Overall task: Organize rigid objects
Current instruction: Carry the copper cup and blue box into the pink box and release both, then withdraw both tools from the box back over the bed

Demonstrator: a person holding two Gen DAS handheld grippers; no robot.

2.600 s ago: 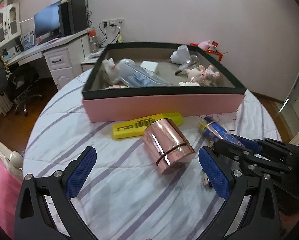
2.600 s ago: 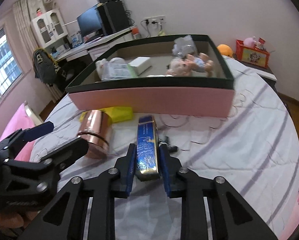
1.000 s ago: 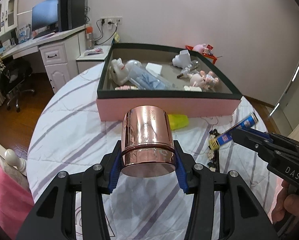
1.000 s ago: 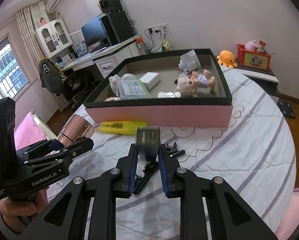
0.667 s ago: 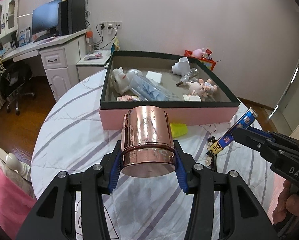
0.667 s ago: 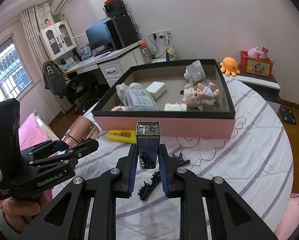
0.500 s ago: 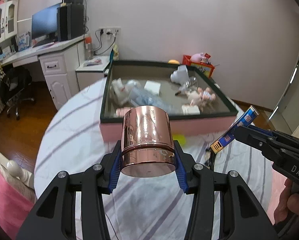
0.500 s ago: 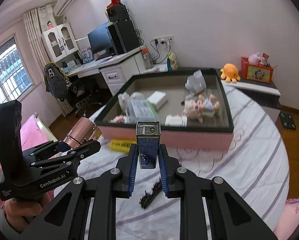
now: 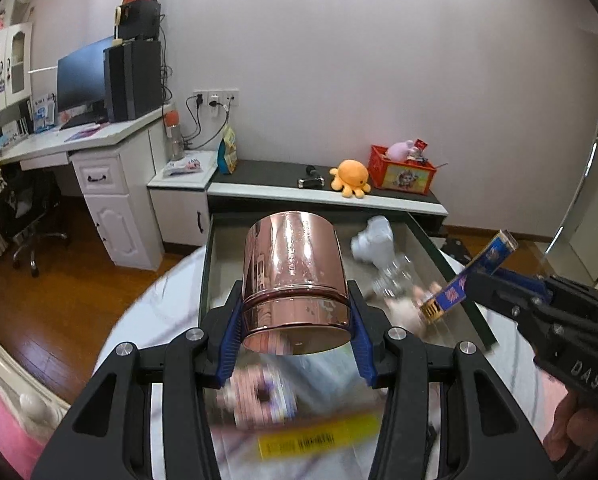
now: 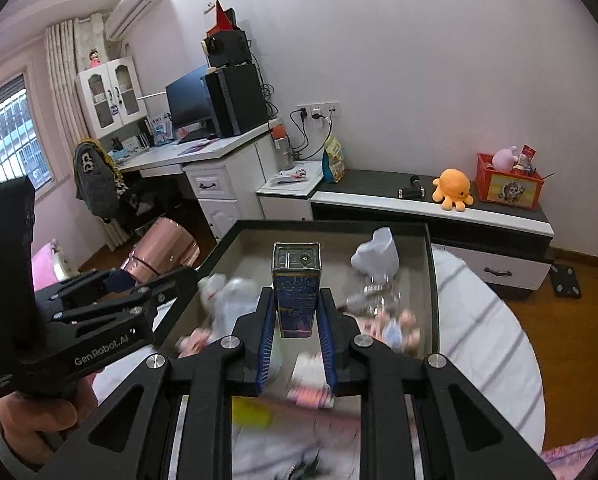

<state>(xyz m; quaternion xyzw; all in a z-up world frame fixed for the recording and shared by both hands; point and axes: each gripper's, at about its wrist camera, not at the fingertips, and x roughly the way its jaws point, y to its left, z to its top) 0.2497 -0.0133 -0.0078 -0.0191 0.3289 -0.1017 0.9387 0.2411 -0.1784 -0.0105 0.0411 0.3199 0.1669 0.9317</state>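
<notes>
**Rose-gold canister and blue tin held over the storage box**

Rose-gold canister [image 9: 295, 280] sits clamped across its body in the left gripper [image 9: 295, 344], both blue pads pressing its sides near the seam where lid meets base, its far end tipped away from the camera. It hangs above the near part of the open box [image 9: 451, 256], whose floor already holds a white figure [image 9: 373, 238], a clear bottle [image 9: 395, 276] and a small doll [image 10: 395, 326], all blurred

Blue tin [image 10: 296, 292], a slim rectangular one, stands upright in the right gripper [image 10: 296, 350], whose jaws are nearly closed on its narrow sides. It too is over the box interior, near the middle

Both look rigid and probably light, hollow metal or card. The canister's mirror finish looks slippery, and a squeeze across a thin wall could dent it; holding near the seam band, where the wall is likely stiffest, seems sound. The lid may slip off if tilted further. The tin's flat faces give the pads a surer hold, though gripped low it could lever sideways

A yellow box [image 9: 319, 436] remains on the striped cloth [image 10: 495, 360] outside
</notes>
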